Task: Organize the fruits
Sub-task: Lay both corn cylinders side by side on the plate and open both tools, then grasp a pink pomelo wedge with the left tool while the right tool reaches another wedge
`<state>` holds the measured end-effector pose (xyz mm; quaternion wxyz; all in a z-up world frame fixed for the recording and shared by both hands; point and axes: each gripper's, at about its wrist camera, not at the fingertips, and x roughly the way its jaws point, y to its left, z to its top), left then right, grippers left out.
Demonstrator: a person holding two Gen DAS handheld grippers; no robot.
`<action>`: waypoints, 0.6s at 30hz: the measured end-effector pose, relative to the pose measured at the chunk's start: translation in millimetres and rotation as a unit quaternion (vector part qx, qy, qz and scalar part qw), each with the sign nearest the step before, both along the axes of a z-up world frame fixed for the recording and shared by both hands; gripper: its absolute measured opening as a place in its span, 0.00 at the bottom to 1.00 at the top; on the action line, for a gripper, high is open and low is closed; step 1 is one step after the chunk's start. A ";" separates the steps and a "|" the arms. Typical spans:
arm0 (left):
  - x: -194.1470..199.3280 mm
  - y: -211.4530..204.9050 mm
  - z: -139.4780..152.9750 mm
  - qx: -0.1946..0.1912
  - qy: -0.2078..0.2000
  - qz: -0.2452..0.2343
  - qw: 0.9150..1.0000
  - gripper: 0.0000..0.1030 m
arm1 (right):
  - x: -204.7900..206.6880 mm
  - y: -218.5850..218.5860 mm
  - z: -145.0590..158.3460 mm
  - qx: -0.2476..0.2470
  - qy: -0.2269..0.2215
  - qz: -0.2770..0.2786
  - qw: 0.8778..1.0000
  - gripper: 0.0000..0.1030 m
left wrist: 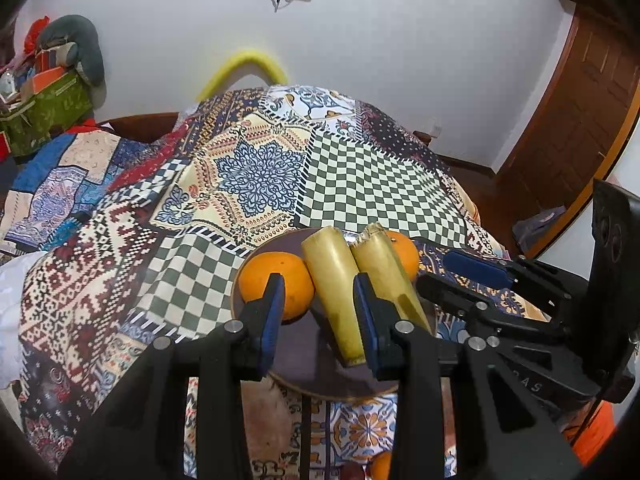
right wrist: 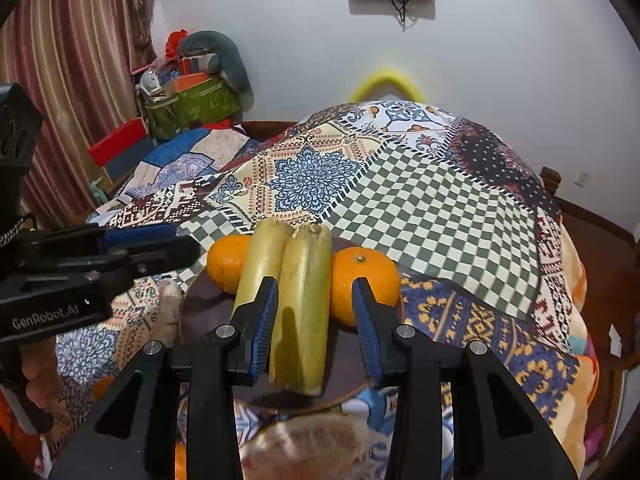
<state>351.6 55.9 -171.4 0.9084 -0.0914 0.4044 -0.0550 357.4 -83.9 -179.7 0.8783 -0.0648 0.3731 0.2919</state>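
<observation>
Black gripper frames filled the bottom of both wrist views, and each pair of blue-padded fingers stood spread with nothing between the pads. From the left gripper (left wrist: 319,308), a dark round plate (left wrist: 304,376) lay just ahead on the patchwork cloth (left wrist: 260,168) covering the counter. Reading left to right across the plate: an orange (left wrist: 276,280) at about 9 o'clock, two pale yellow-green stalk sections (left wrist: 334,280) side by side and touching through the centre, and a second orange (left wrist: 402,252) at roughly 2 o'clock, partly hidden behind the right stalk. The right gripper (right wrist: 315,312) hung over the same plate, its open fingers bracketing the right-hand stalk (right wrist: 300,308).

The oranges looked firm, round and apt to roll, so a hold across the widest part would probably suit them, with gentle pressure to spare the skin. The stalks looked stiff, smooth and perhaps slick; gripping one across its middle would likely keep it from tipping.
</observation>
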 end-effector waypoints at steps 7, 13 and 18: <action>-31.7 3.0 18.0 0.013 -0.014 0.006 1.000 0.34 | -25.9 -9.5 10.1 -0.003 -0.011 -0.010 1.000 0.43; -62.4 7.7 22.6 0.019 -0.013 0.007 1.000 0.36 | -45.1 -19.8 9.8 0.001 -0.006 -0.029 1.000 0.59; -82.2 12.6 16.5 0.026 -0.002 0.008 1.000 0.40 | -59.7 -22.8 -2.8 -0.014 0.007 -0.045 0.999 0.72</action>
